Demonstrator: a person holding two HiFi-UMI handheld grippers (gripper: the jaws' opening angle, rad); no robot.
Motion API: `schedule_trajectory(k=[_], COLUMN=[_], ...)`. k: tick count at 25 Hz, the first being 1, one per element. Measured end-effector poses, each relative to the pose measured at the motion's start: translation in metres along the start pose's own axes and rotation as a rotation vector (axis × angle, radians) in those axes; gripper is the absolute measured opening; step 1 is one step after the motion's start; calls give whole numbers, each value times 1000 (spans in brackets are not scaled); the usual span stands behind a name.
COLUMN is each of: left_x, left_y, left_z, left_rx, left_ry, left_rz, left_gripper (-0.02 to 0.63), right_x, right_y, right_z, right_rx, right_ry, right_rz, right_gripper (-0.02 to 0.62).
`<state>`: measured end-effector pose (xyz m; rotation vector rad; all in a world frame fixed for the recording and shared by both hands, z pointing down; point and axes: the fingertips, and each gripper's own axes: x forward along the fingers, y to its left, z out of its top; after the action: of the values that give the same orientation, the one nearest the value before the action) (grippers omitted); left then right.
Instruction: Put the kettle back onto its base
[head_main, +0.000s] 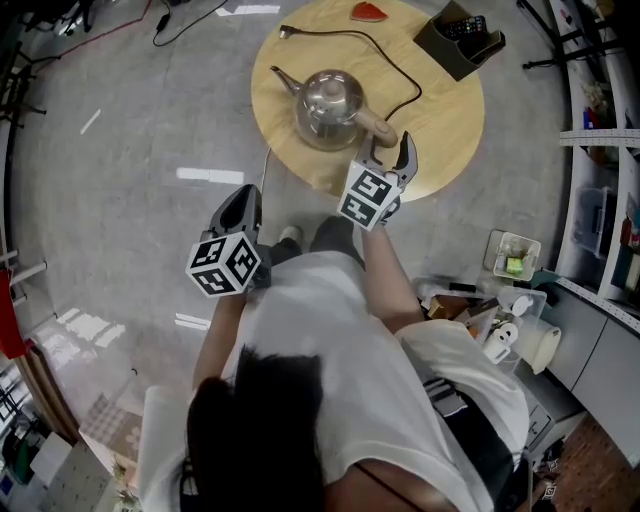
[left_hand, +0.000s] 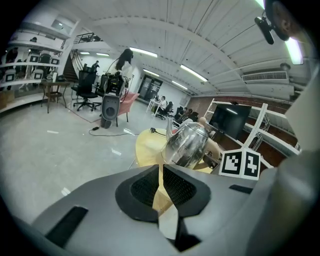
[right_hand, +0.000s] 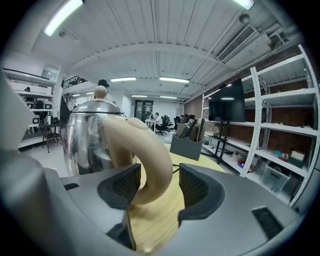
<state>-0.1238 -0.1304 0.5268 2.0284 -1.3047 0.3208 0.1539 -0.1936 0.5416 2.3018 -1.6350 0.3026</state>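
We saw the steel kettle (head_main: 328, 105) standing on the round wooden table (head_main: 440, 120). Our right gripper (right_hand: 159, 187) was released, jaws apart around the cream handle (right_hand: 145, 155). Our left gripper (left_hand: 161, 187), clenched on nothing, hovered beside the table.

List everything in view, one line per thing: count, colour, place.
table: one, light wood, round, ahead of the person
kettle: one, shiny steel with a cream handle, on the table's near half
cord: one, black, across the table behind the kettle
organiser box: one, dark grey, at the table's far right edge, holding remotes
red thing: one, at the table's far edge, too small to identify
shelving: white, along the right side
left gripper: one, grey, jaws together, empty, short of the table
right gripper: one, grey, jaws apart, handle between them
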Motion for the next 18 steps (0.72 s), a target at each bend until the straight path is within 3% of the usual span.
schedule_trajectory(k=[11,18], left_x=[1,7], left_y=[0,-4], left_z=[2,9], left_rx=[19,46], left_ry=[-3,11], left_rz=[-78,-150], left_gripper=[46,46], right_x=[-26,-49], right_y=[5,14], right_z=[-19,-4], right_rx=[51,73], right_ry=[78,60], right_rz=[78,140], right_gripper=[259,259])
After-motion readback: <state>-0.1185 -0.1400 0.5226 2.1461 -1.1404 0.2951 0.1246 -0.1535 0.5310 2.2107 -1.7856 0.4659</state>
